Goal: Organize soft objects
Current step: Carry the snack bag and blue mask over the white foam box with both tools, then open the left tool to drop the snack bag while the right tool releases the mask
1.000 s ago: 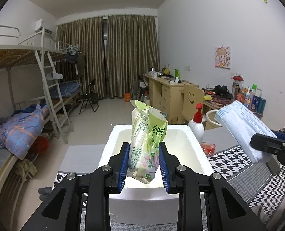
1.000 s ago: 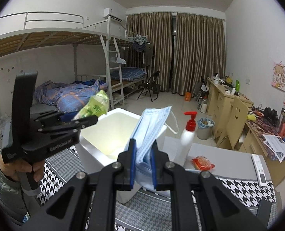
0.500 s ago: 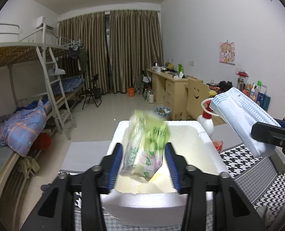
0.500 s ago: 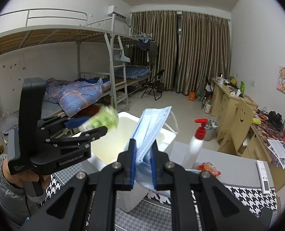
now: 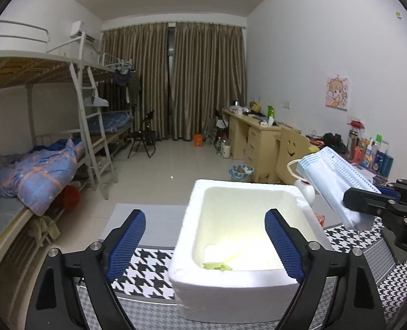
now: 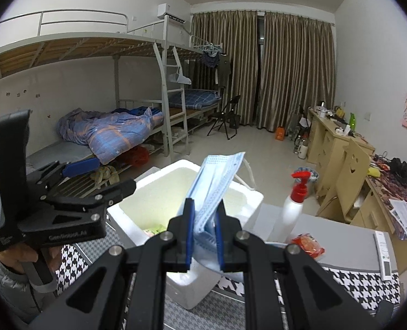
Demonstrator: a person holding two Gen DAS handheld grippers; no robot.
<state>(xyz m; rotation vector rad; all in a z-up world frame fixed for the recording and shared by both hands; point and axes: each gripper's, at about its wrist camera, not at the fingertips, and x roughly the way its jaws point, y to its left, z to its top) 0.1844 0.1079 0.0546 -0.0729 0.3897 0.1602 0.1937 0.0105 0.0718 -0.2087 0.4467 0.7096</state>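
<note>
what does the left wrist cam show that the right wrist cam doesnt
Only the left wrist view shows both pads of the left tongs, opening with nothing between them, and the green packet lying low inside the box.

Only the right wrist view shows the hand gripping the left tool, the red snack packet and the remote on the table.

Both show the white foam box, the blue face masks pinched in the right tongs, the pump bottle and the bunk bed.
</note>
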